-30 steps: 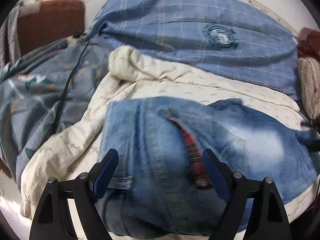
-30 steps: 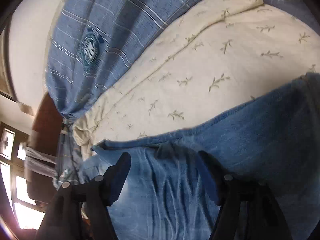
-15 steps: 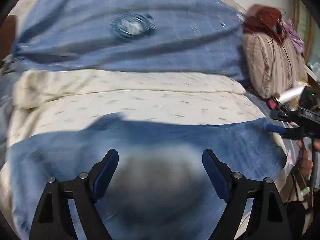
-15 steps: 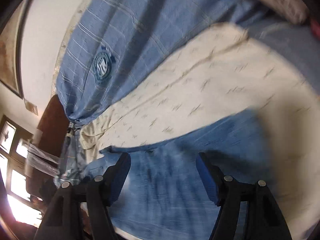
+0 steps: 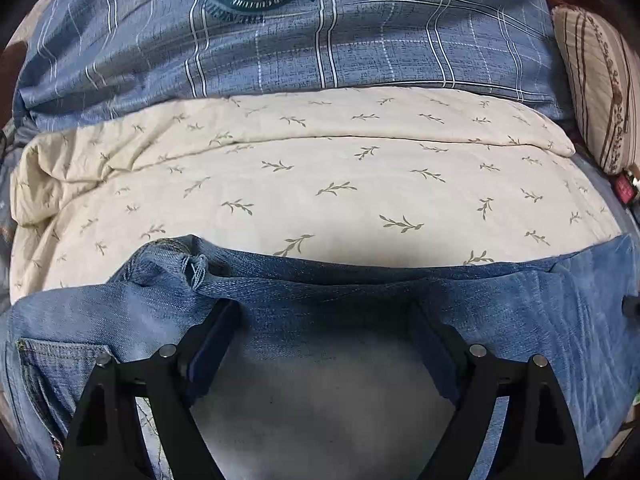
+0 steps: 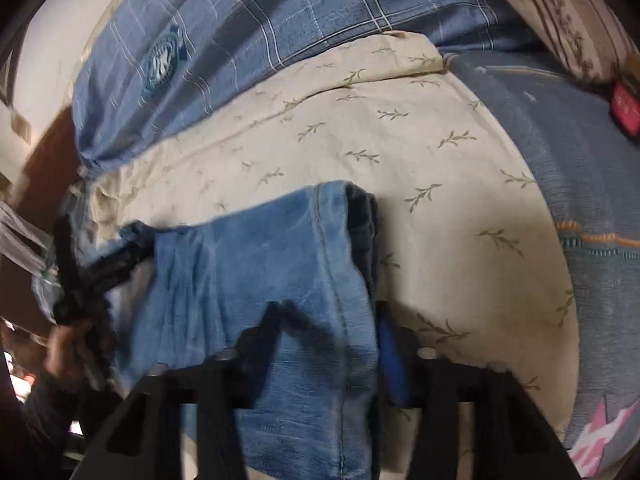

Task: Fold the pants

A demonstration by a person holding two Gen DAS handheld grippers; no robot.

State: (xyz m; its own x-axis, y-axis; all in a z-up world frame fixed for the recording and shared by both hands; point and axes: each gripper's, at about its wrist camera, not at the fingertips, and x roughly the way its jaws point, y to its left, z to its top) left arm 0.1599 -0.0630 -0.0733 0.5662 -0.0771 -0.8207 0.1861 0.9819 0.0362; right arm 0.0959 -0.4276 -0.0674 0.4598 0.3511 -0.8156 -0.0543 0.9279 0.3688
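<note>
Blue denim pants [image 5: 132, 312] lie stretched across a cream leaf-print blanket [image 5: 340, 168] on a bed. In the left wrist view my left gripper [image 5: 324, 312] stands open, its fingers resting on the denim near the waist, with a back pocket at the lower left. In the right wrist view my right gripper [image 6: 326, 320] is open over the leg end of the pants [image 6: 256, 256], whose hem lies just ahead of it. The left gripper also shows at the left edge of the right wrist view [image 6: 84, 272], held by a hand.
A blue plaid pillow with a round crest [image 5: 280, 36] lies behind the blanket. A striped cushion [image 5: 596, 80] sits at the right. A grey-blue patterned quilt [image 6: 580, 184] and a red tag [image 6: 624, 108] lie right of the blanket.
Both grippers have swung across the bed and come down close to the pants. The pants now lie stretched out lengthwise along the blanket's near edge. Both grippers stay open.
</note>
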